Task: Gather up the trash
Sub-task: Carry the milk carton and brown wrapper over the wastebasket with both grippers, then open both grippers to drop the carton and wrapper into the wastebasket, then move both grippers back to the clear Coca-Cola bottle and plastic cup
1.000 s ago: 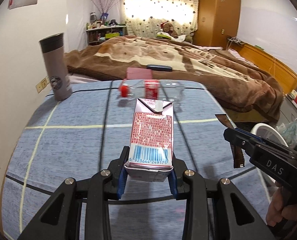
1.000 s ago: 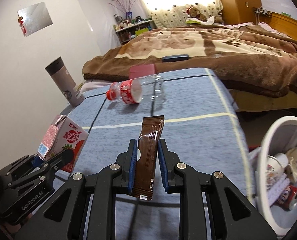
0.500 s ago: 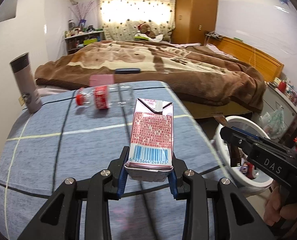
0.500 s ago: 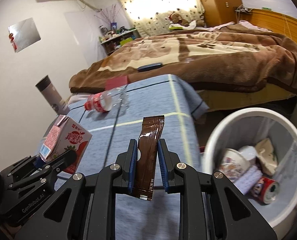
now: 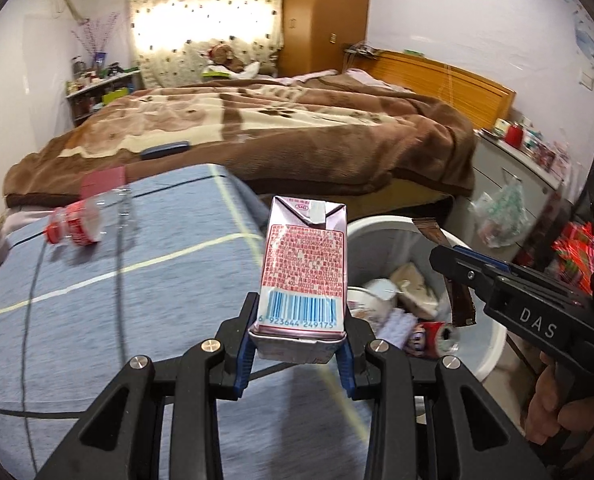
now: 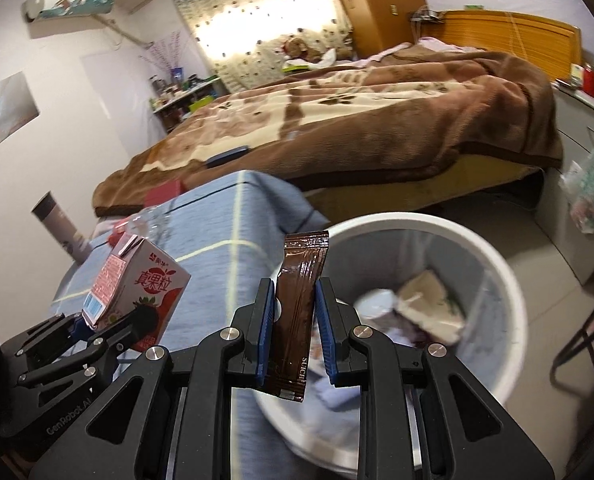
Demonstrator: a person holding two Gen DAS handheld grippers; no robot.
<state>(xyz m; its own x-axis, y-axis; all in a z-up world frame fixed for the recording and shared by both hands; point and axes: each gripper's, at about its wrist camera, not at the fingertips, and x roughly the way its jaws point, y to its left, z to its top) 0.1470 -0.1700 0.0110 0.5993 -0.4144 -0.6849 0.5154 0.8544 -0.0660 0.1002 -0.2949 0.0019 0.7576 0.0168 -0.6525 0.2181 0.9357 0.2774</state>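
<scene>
From the left wrist: the left gripper (image 5: 297, 344), pinching a pink milk carton (image 5: 303, 276), has swung off the counter (image 5: 97, 300) toward its right edge, where the white bin (image 5: 493, 344) now shows beyond. From the right wrist: the right gripper (image 6: 296, 332), clamped on a brown sachet (image 6: 297, 312), now hangs at the bin (image 6: 513, 292) rim. Both pieces look ready to drop; a plastic bottle (image 5: 77, 224) remains near the counter's far edge.

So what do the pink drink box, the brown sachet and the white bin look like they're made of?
Drink box: coated paperboard by the look, with sharp folded seams, a glued top flap and a printed barcode. Brown sachet: probably thin plastic or foil laminate, glossy and wrinkled, with crimped ends. Bin: seemingly moulded plastic, with a smooth, slightly shiny rolled white rim and greyish inner wall.
</scene>
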